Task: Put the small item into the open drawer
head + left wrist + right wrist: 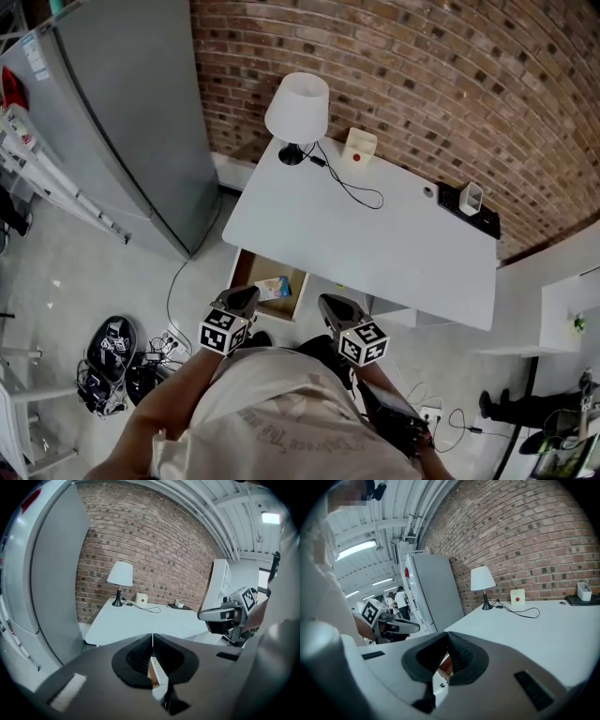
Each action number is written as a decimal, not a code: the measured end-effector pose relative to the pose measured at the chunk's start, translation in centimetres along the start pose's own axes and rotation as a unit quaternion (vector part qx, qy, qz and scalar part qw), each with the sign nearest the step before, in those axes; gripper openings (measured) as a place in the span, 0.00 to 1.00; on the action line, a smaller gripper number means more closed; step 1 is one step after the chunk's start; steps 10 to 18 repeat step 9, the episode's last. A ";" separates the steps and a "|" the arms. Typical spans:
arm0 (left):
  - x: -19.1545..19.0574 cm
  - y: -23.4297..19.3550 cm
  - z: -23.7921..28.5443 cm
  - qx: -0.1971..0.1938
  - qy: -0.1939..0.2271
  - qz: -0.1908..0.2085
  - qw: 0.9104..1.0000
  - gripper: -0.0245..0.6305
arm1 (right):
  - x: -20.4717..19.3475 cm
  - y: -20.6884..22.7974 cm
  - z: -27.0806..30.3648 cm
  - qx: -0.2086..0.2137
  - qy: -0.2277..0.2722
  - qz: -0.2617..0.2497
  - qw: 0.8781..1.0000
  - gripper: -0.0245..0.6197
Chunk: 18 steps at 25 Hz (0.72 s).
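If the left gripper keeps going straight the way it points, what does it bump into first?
The left gripper would probably meet the front edge of the white table first, just above the open drawer. Depth is hard to judge here.

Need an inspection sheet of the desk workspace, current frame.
Surface: white desk, set against the wall.
Job's things: drawer open under the desk's front; small item lies inside it.
Clutter: lamp, white box with red button, black tray.
Grippers: left gripper shut, empty; right gripper shut, empty.
Cables: cord looped on the desk; cable tangle on the floor.
Surroundings: grey cabinet, brick wall.
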<state>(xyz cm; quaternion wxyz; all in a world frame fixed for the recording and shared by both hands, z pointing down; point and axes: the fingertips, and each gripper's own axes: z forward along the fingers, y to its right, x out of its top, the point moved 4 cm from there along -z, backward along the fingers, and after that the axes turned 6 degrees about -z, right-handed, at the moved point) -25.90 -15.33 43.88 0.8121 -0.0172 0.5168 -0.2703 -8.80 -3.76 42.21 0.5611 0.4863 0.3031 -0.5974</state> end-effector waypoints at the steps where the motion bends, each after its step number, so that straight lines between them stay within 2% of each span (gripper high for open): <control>1: -0.1 0.0 0.0 0.000 0.001 -0.001 1.000 0.05 | -0.1 -0.1 0.0 -0.001 0.000 0.001 1.000 0.05; 18: -1.0 -0.7 -0.1 0.005 -0.001 -0.011 1.000 0.05 | -1.1 -0.4 0.5 0.002 -0.009 0.004 1.000 0.05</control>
